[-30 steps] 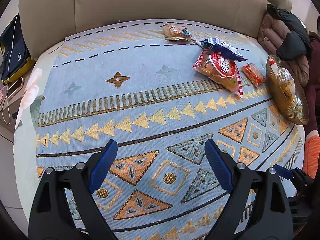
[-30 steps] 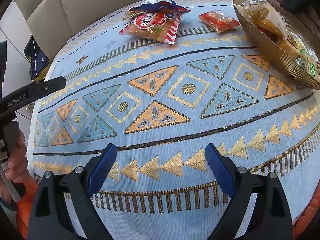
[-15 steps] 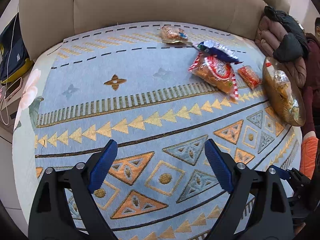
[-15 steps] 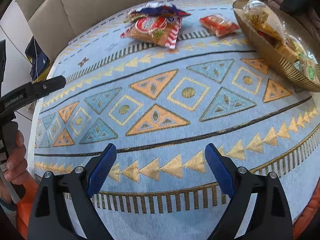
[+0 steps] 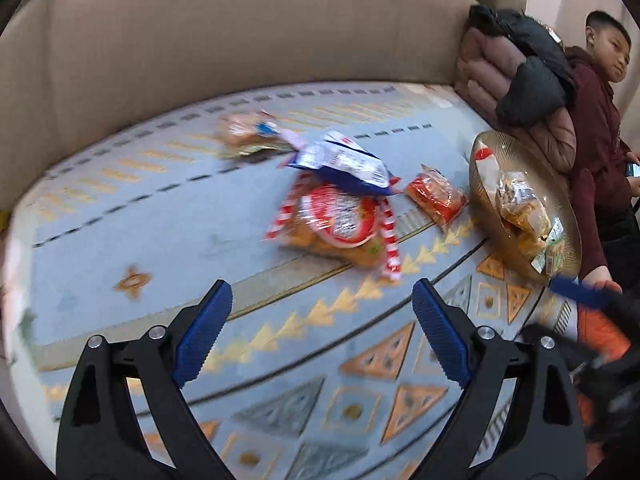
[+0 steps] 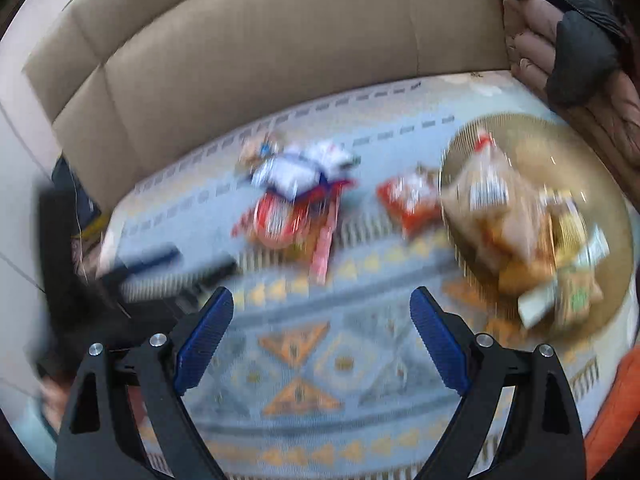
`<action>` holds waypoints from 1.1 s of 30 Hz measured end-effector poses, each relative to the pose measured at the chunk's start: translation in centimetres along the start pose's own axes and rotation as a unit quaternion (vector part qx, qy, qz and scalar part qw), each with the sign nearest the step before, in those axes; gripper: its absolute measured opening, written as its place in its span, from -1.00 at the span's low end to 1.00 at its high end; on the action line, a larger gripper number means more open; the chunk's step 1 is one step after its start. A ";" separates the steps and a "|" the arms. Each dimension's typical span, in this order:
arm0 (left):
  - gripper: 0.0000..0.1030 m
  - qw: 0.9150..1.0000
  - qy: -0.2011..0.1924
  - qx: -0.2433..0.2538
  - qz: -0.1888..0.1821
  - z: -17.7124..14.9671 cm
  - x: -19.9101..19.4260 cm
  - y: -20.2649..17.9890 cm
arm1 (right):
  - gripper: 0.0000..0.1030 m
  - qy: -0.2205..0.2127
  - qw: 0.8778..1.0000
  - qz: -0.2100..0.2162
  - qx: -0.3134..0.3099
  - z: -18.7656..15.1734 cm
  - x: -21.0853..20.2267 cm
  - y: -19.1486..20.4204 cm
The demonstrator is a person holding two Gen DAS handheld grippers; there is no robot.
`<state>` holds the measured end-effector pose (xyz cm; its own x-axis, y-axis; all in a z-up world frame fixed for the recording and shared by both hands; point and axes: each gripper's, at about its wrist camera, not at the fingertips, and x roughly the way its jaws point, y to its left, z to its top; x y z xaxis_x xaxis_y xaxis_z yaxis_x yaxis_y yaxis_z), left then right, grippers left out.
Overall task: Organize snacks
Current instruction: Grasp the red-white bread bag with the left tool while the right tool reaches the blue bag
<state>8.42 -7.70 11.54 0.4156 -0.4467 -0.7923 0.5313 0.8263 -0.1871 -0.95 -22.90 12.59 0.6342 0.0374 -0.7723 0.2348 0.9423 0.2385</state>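
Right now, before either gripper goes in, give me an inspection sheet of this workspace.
Surface: patterned blue cloth, flat.
Job's things: gold bowl at the right already holding packets; red-striped bag with a blue-white bag resting on it; small red packet beside the bowl; one more packet further back.
Clutter: folded jackets behind the bowl.
Grippers: left gripper and right gripper both open, empty.
Cables: nothing seen.
Surroundings: beige sofa back; a seated person at the right.

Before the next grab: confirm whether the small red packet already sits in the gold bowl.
No, the small red packet lies on the patterned cloth beside the gold bowl.
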 end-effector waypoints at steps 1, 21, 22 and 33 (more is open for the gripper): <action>0.77 1.000 0.003 -0.009 -0.004 0.2 1.0 -0.2 | 0.73 0.000 1.000 0.006 0.005 1.2 0.4 -0.3; 0.66 0.992 0.018 -0.123 0.017 -0.2 8.1 4.3 | 0.60 0.170 0.974 0.018 -0.147 10.8 19.5 4.9; 0.67 0.988 0.020 -0.148 0.025 -0.2 7.7 6.6 | 0.55 0.164 0.976 0.015 -0.141 10.5 19.6 4.9; 0.76 0.988 0.006 -0.148 -0.036 1.8 5.9 8.7 | -0.35 0.124 0.990 0.063 -0.020 5.7 11.3 0.0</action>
<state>16.80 -3.78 6.30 0.3749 -0.5053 -0.7773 0.3197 0.8575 -0.4032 10.40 -24.39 7.26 0.4556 0.2310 -0.8597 0.1330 0.9373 0.3223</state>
